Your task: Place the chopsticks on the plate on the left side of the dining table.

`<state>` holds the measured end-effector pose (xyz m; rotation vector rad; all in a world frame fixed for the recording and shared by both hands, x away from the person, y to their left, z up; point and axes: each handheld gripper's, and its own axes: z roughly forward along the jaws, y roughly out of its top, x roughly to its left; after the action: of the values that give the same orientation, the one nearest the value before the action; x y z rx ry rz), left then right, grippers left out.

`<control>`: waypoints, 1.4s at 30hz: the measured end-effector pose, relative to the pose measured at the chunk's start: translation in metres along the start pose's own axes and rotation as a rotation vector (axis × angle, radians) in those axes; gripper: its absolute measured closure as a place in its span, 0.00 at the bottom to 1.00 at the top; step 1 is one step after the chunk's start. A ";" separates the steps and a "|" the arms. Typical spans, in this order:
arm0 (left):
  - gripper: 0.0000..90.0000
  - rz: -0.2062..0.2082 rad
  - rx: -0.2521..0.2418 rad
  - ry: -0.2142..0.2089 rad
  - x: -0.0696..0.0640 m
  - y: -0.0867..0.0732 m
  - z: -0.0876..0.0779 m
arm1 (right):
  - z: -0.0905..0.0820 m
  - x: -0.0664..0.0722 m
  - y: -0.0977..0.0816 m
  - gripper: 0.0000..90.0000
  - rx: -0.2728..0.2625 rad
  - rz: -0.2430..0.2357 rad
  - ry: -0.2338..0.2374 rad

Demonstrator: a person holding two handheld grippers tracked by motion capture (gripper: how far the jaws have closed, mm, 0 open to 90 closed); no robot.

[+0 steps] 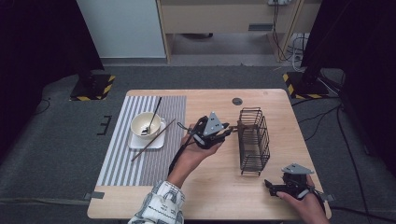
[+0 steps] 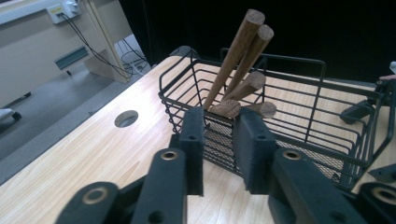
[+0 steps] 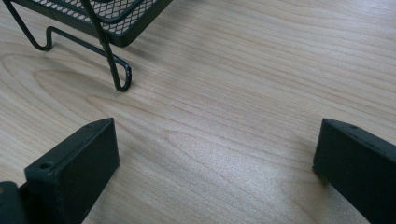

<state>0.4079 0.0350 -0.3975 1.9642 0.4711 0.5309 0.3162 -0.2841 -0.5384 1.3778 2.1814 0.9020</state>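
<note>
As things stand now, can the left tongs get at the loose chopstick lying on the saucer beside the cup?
Probably yes. The left tongs point at the wire basket, away from the chopstick, but the table between looks bare, so the hand would only need to turn back.

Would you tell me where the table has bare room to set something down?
Bare wood lies behind the wire basket and along the near edge between both hands. The striped mat's near half is free. Around the cup it is crowded.
</note>
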 end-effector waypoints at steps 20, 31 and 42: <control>0.78 0.023 -0.053 -0.019 -0.001 0.036 -0.022 | 0.000 0.000 0.000 0.00 0.000 0.000 0.000; 0.82 0.045 -0.034 -0.031 -0.006 0.051 -0.009 | 0.000 0.000 0.000 0.00 0.000 0.003 0.000; 0.85 0.030 0.011 -0.005 0.004 0.057 -0.004 | 0.000 0.000 0.000 0.00 -0.001 0.002 0.001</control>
<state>0.4145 0.0157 -0.3441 1.9854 0.4426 0.5438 0.3162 -0.2840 -0.5384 1.3795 2.1807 0.9039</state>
